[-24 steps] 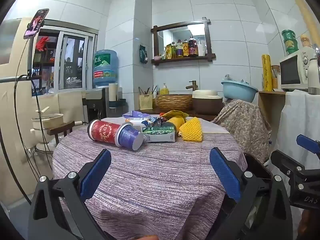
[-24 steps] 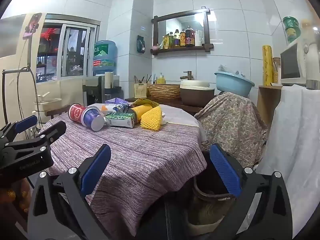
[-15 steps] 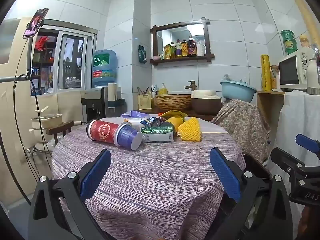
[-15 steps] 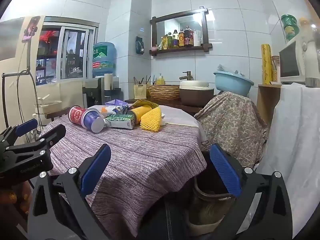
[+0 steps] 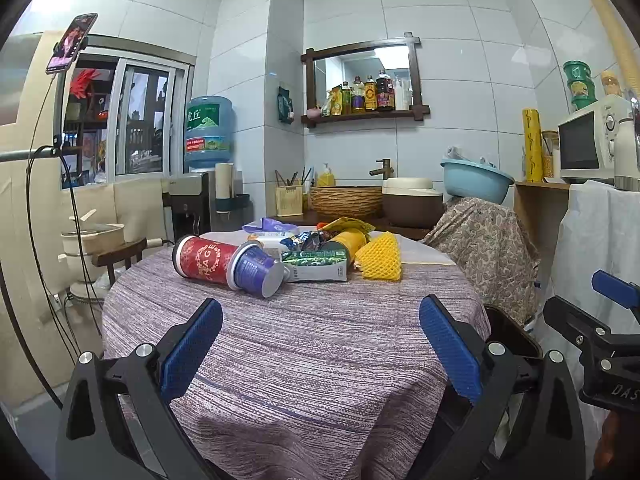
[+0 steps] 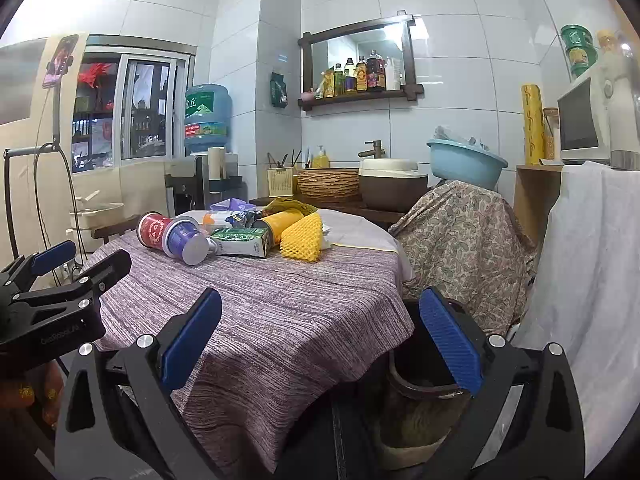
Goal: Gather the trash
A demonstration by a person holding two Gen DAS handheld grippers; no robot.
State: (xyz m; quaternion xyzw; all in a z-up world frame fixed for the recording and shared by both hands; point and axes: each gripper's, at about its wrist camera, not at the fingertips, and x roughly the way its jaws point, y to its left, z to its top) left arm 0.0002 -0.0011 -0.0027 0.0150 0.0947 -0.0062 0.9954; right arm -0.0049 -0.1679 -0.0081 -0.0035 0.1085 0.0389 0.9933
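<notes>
Trash lies in a heap at the far side of the round table: a red can on its side, a purple cup, a green carton, a yellow can, yellow foam netting and crumpled wrappers. The heap also shows in the right wrist view, with the red can and netting. My left gripper is open and empty over the near half of the table. My right gripper is open and empty over the table's right edge, above a dark bin.
The bin stands on the floor at the table's right side. A cloth-covered object with a blue basin is behind it. A white-draped stand is at right. A stool and pots are at left.
Both grippers have shifted only slightly; the table and trash sit a little lower and closer in view. Jaws stay open.
</notes>
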